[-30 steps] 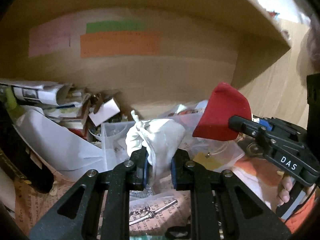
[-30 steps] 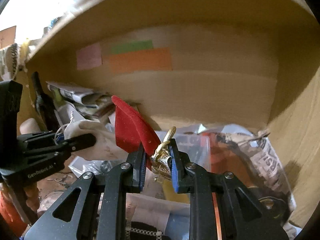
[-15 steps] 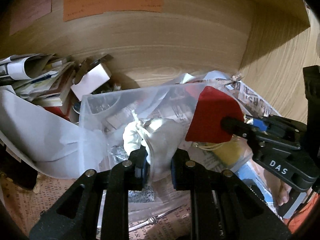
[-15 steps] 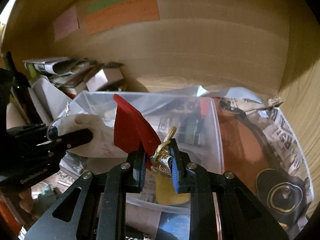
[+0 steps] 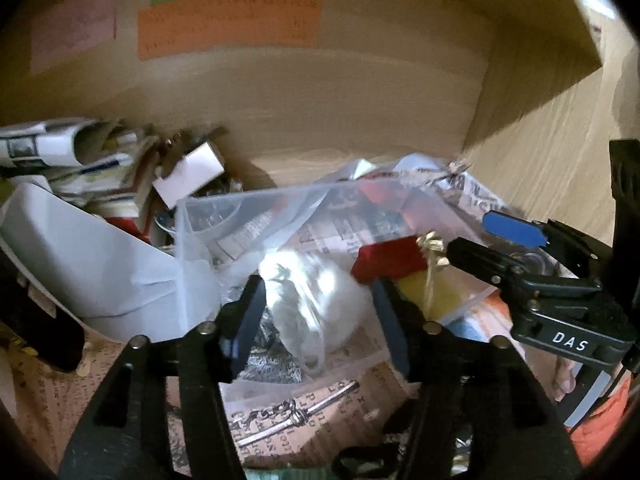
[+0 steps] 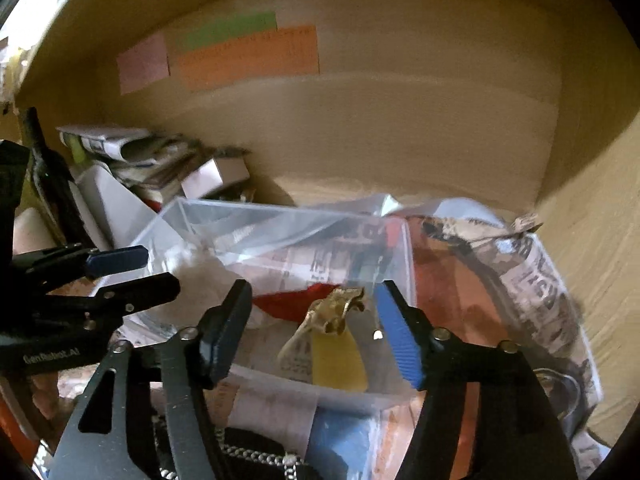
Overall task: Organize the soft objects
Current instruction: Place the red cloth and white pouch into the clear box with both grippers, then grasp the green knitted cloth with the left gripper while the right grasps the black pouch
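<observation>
A white cloth bundle lies in a clear plastic bin on a wooden shelf. My left gripper is open, its fingers either side of the bundle. A red soft piece with a gold tie and a yellow part lies beside it in the bin. My right gripper is open around the gold tie, not gripping it. The red piece and white bundle also show in the right wrist view.
Rolled newspapers and a small white box are piled at the back left. A white sheet leans by the bin. Crumpled newspaper lies at the right against the shelf's side wall. Coloured paper labels are stuck on the back wall.
Both grippers opened and let go: the white bundle and the red piece with its gold tie now rest in the clear bin. Both grippers moved down over the bin.
</observation>
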The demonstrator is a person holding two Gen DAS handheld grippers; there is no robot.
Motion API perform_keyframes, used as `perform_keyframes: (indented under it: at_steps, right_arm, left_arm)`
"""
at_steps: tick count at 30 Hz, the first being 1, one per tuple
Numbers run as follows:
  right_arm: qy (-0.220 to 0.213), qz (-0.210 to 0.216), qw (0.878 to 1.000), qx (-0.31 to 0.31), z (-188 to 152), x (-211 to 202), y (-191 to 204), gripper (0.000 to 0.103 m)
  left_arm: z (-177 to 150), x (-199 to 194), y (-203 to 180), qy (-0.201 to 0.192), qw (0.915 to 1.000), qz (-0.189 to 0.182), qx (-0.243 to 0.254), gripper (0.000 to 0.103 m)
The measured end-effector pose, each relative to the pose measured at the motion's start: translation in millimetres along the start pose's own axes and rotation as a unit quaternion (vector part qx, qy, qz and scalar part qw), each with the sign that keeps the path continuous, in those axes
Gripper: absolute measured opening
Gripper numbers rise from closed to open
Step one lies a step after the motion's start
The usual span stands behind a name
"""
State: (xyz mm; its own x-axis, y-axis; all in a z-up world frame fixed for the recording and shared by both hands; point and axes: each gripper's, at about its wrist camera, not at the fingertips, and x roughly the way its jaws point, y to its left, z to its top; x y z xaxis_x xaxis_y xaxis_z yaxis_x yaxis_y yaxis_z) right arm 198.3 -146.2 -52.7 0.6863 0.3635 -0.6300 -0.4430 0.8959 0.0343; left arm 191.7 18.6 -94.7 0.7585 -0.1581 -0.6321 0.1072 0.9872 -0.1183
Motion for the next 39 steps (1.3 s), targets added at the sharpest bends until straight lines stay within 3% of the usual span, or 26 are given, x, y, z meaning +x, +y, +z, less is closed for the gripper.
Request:
perform_keyframes:
  at_steps: [5, 9, 15, 26, 33, 36, 37, 39]
  right_arm:
    - [-0.036, -0.001, 0.999, -0.015, 1, -33, 5, 0.078]
    - [-0.058, 0.001, 0.998, -0.029, -5, -54, 13, 0.080]
    - [-0.058, 0.016, 0.997, -0.039, -22, -68, 23, 0.080]
    - [-0.008, 0.046, 0.999, -0.016, -68, -62, 31, 0.080]
    - [0.040, 0.063, 0.997, 0.000, -94, -46, 33, 0.080]
    - [0.052, 0.072, 0.996, 0.011, -99, -41, 30, 0.071]
    - [0.056, 0.075, 0.996, 0.013, -100, -40, 29, 0.061]
    - [0.061, 0.086, 0.994, 0.019, -100, -39, 27, 0.051]
  left_arm:
    - [1, -35, 2, -0.036, 0.9993, 0.001, 0.001, 0.075]
    - [-6, -62, 5, -0.057, 0.9984, -0.001, 0.003, 0.082]
    - [-28, -84, 12, -0.064, 0.9979, 0.010, 0.004, 0.091]
    - [-88, -70, 30, 0.014, 0.9994, 0.024, -0.021, 0.091]
    - [-121, -47, 39, 0.069, 0.9965, 0.014, -0.046, 0.091]
    - [-130, -42, 37, 0.078, 0.9958, 0.009, -0.045, 0.091]
    - [-132, -41, 36, 0.080, 0.9957, 0.007, -0.045, 0.091]
    - [-135, -38, 36, 0.082, 0.9954, 0.002, -0.049, 0.091]
